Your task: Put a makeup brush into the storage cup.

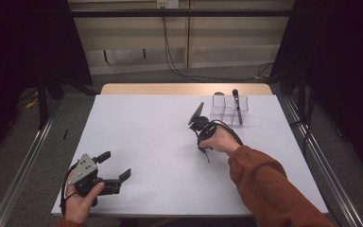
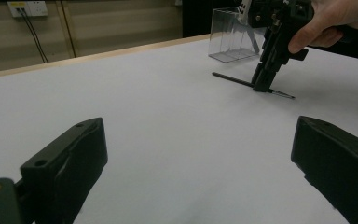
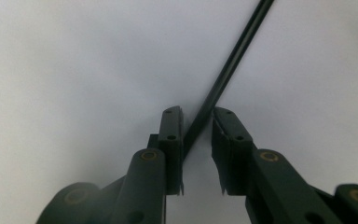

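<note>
A thin black pen (image 3: 233,60) lies flat on the white table (image 1: 160,142), right of its middle. My right gripper (image 3: 196,116) points down over the pen (image 2: 233,78), with the jaws narrowed around the shaft. The pen rests against one pad, and a slim gap shows at the other. In the high view the right gripper (image 1: 203,149) sits under a hand in an orange sleeve, with the pen (image 1: 207,157) poking out below it. My left gripper (image 1: 115,165) rests at the table's near left corner, open wide and holding nothing.
A clear plastic container (image 1: 229,109) with compartments stands at the table's far right, just beyond the right hand. A black marker (image 1: 237,105) stands in it. From the left gripper view, the container (image 2: 233,39) sits behind the right gripper (image 2: 262,86).
</note>
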Demonstrator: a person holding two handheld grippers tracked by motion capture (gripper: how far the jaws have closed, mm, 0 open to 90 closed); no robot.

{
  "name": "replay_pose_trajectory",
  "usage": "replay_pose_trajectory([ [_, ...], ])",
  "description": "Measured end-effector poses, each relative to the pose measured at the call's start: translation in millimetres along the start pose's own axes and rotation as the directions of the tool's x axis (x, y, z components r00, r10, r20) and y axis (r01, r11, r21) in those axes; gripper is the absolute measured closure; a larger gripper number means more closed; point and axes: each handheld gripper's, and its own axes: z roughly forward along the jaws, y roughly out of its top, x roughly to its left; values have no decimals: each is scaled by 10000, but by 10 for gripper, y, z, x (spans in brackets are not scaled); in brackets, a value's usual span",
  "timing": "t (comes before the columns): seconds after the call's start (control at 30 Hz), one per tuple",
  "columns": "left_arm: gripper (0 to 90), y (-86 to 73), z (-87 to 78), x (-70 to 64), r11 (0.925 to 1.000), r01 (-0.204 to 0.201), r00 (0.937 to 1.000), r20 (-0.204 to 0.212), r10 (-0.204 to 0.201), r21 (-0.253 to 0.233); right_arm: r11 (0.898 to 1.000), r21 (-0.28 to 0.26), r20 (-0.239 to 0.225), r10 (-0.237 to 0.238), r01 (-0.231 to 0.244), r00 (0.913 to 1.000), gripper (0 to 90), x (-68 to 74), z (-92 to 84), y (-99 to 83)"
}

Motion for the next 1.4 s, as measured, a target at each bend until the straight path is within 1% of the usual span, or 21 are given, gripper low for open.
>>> replay_pose_trajectory([
  [0.1,35,0,-2,0,10000,-23,10000,-2,23,16,9999,50,36,-163,163,9999,785,0,2,3],
  [0.13,35,-1,-2,0,10000,-24,10000,9,24,14,10000,48,-52,-48,48,10000,806,-1,0,3],
  [0.2,35,-2,0,1,10000,-12,10000,9,12,21,10000,67,-62,-59,59,10000,866,-9,0,-4],
  [0.3,35,-2,-2,1,10000,-2,10000,28,2,35,10000,61,-173,-63,65,9998,866,-32,-1,-10],
  [0.43,35,-2,1,-4,10000,32,10000,44,-32,27,10000,9,-151,7,-7,9999,867,-27,-3,-17],
  [0.63,35,-5,4,3,10000,45,10000,-4,-45,25,9991,-434,-454,-57,38,9990,867,-70,-7,-80],
  [0.67,35,-5,5,3,10000,52,10000,-2,-52,35,9983,-586,-530,-73,42,9986,868,-89,-4,-98],
  [0.77,35,-3,6,-2,10000,22,10000,29,-22,27,9974,-725,-721,-23,-30,9974,867,-101,-14,-129],
  [0.87,35,-5,5,-1,10000,35,10000,-1,-35,54,9944,-1047,-774,-205,123,9968,867,-100,-27,-160],
  [0.9,35,-5,4,0,10000,34,10000,1,-34,55,9940,-1093,-798,-169,81,9967,867,-95,-37,-166],
  [0.97,35,-4,4,1,10000,18,10000,-6,-18,51,9906,-1357,-769,-272,166,9967,868,-106,-76,-185],
  [1.0,35,-4,4,2,10000,24,10000,-2,-24,41,9902,-1394,-814,-83,-31,9966,868,-99,-99,-195],
  [1.07,35,-5,3,3,10000,31,10000,-13,-31,52,9848,-1736,-912,-123,-37,9958,867,-127,-154,-221],
  [1.1,35,-5,3,3,10000,28,10000,-22,-28,44,9827,-1851,-876,-58,-106,9961,867,-133,-173,-232],
  [1.13,35,-5,3,-1,10000,65,10000,-5,-65,55,9801,-1983,-822,-109,-57,9966,867,-144,-193,-247],
  [1.17,35,-5,2,-1,10000,59,10000,-11,-58,53,9741,-2258,-920,-101,-110,9957,868,-156,-212,-267],
  [1.23,35,-3,0,-1,9999,107,9999,26,-107,22,9672,-2537,-985,-114,-140,9951,867,-168,-237,-295],
  [1.3,36,-3,-1,0,9999,103,9999,20,-103,32,9558,-2937,-1026,-199,-112,9945,867,-183,-262,-329],
  [1.33,36,-4,-2,2,10000,80,10000,-12,-80,45,9506,-3102,-982,-390,66,9944,867,-180,-276,-346],
  [1.37,36,-5,-1,1,10000,88,10000,-13,-87,37,9427,-3330,-962,-583,230,9937,867,-178,-292,-372],
  [1.4,36,-6,-1,-2,9999,99,10000,-11,-99,36,9383,-3448,-1003,-641,257,9929,867,-173,-299,-387],
])
